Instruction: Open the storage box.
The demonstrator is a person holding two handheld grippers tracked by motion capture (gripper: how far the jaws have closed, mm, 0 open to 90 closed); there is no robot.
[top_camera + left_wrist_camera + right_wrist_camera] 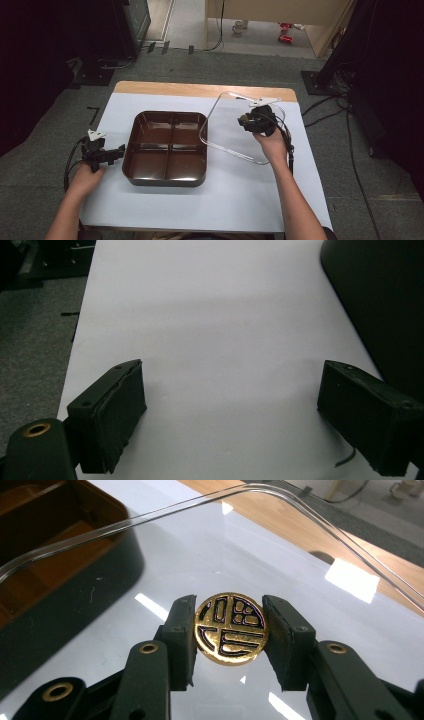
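A dark brown tray (166, 147) with four compartments sits mid-table. Right of it a clear plastic lid (227, 127) is held tilted, one edge near the tray's right rim. My right gripper (251, 121) is shut on the lid's round gold knob (231, 628), which is pinched between both pads in the right gripper view, with the clear lid (210, 545) spreading beyond it and the tray (60, 580) at the left. My left gripper (118, 151) rests by the tray's left wall. In its own view the left gripper (232, 405) stands open over bare white table, the tray's wall (385, 300) at the right.
A white sheet (150, 102) covers the table, with a wooden strip (200, 90) along the far edge. Black stands and cables (330, 107) lie on the grey floor around it. Free room lies in front of the tray, toward the person.
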